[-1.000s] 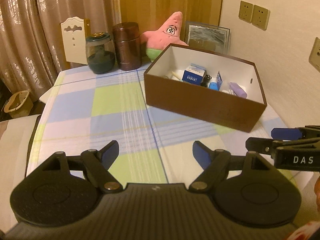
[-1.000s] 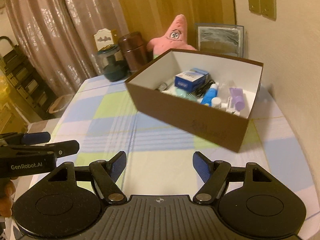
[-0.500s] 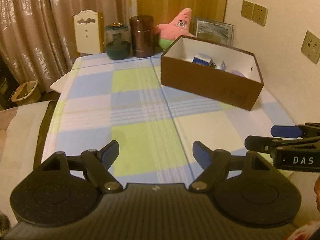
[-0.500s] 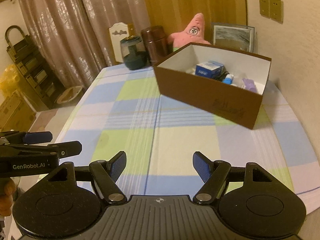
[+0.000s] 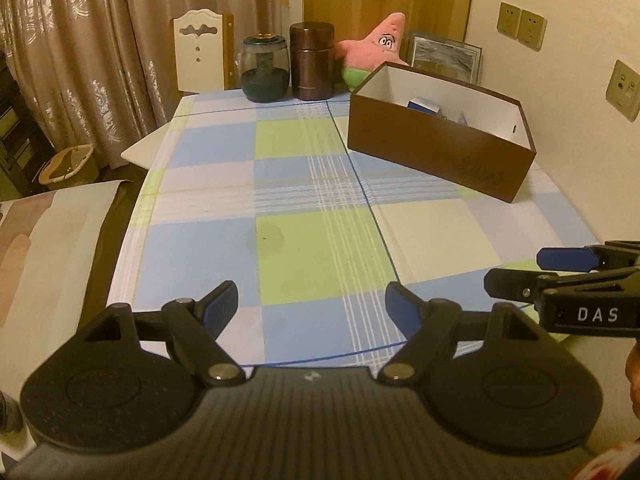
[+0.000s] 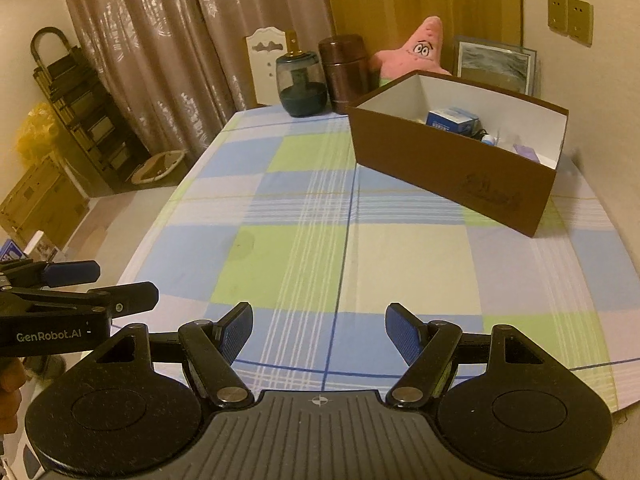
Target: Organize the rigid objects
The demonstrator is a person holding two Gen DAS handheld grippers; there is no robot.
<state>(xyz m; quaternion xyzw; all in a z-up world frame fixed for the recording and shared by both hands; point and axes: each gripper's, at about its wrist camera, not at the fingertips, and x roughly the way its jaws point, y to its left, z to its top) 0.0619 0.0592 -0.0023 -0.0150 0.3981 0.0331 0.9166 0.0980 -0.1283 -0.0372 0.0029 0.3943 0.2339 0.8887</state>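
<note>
Tongs in both hands stand wide and empty over the near edge of the desk (image 5: 320, 208): left tongs (image 5: 310, 306), right tongs (image 6: 319, 332). We note the brown box (image 6: 448, 168) at the far right, holding a blue carton (image 6: 450, 117) and small items.

Dim warm light, fisheye-bent edges, soft focus
</note>
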